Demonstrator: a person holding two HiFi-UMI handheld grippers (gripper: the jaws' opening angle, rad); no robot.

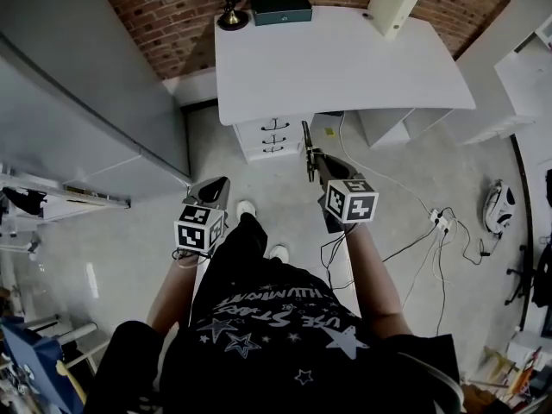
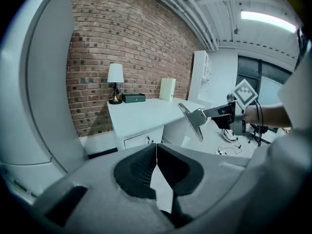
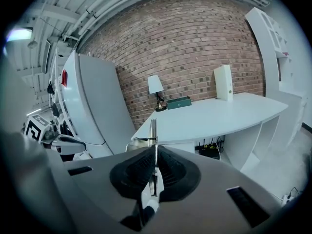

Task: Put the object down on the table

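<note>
Item: flat-bladed metal utensil point(image 1: 306, 141), silvery and thin, exact kind not clear; the right gripper point(image 1: 321, 169) is gripping it by its lower shank, jaws clamping edge-on against the metal, the blade projecting beyond them. It is hanging at frame centre over the floor, well apart from the white table point(image 1: 345, 59) in the upper centre. Handling, as judged: it is looking light, rigid and smooth, so liable to slip or swivel in the pads; the narrow shank is serving best as the hold. The left gripper point(image 1: 216, 188) is riding with jaws together, nothing between them. Writing: none is showing on the utensil; marker cubes are bearing patterns only; the dark shirt's point(image 1: 285, 317) print is reading upside-down, unclear; the green box's point(image 1: 281, 9) label is too small
</note>
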